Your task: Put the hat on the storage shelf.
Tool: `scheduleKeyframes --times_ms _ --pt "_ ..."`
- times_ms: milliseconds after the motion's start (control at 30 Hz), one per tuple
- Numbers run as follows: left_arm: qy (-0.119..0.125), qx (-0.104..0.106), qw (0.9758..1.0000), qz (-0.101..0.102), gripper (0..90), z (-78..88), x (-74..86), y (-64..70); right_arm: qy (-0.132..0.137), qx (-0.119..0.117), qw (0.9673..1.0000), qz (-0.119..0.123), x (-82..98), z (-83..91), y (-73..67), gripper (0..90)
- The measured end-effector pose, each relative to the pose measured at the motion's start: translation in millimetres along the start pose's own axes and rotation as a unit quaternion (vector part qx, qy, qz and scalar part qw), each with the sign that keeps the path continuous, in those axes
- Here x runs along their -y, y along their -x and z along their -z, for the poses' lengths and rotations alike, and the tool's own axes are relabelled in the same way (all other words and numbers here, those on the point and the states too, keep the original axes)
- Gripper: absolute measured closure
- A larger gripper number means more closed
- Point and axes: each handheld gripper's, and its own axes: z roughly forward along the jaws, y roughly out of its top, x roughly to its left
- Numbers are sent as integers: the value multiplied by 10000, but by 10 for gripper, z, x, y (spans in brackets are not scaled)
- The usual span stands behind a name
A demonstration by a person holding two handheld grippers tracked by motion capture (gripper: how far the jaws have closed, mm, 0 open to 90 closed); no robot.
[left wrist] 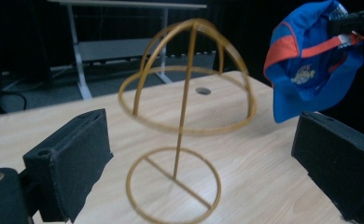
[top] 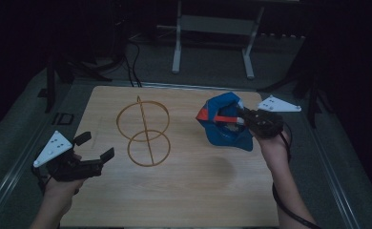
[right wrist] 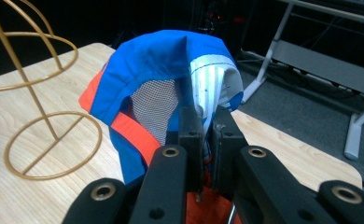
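- The right gripper (top: pixel 242 117) pinches the blue cap (top: pixel 224 125) by its rim, holding it off the table just right of the gold wire stand (top: pixel 143 131), likely to hang it there.
- The left gripper (top: pixel 94 148) waits, jaws spread and empty, left of the stand.

1. The room is dim — its far side almost black.
2. A light wooden desk (top: pixel 174 200) stands on grey floor (top: pixel 212 62).
3. Beyond it, a pale metal frame (top: pixel 212 28) on two splayed feet.
4. Dark cables (top: pixel 134 67) trail over the floor — dark stands (top: pixel 50 81) flank the desk.
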Motion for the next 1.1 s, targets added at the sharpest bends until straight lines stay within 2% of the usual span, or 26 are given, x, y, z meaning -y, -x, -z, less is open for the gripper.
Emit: scheduleKeyframes --times_ms 33,67,100,133,167,400,600,767,867,967,1067,1100 --pt "0 0 10000 0 48 0 0 0 8 10 10000 18 -7 11 -10 849" --pt "16 54 9999 -85 48 -45 -106 54 22 15 10000 42 -15 22 -18 849" --pt "16 54 9999 -85 49 -45 -106 54 22 15 10000 42 -15 22 -18 849" --pt "16 134 9997 -181 50 -106 -204 112 39 -15 10000 30 -24 48 -33 849" --pt "16 134 9997 -181 50 -106 -204 112 39 -15 10000 30 -24 48 -33 849" --pt "-62 377 9983 -446 52 -377 -502 325 138 -92 9998 80 -29 146 -109 849" --pt "-138 588 9961 -650 52 -632 -645 506 164 -188 9996 105 -14 184 -167 849" --pt "-218 838 9934 -753 52 -837 -718 636 186 -255 9994 146 -6 212 -222 849" --pt "-296 906 9916 -879 53 -975 -765 709 219 -321 9992 129 4 233 -241 849" --pt "-366 1028 9886 -1036 61 -1102 -819 801 224 -381 9988 199 9 250 -285 849" --pt "-454 1192 9843 -1221 86 -1272 -877 901 227 -426 9985 254 14 254 -323 849" --pt "-457 1195 9841 -1235 88 -1297 -884 913 218 -426 9985 264 16 254 -328 849"
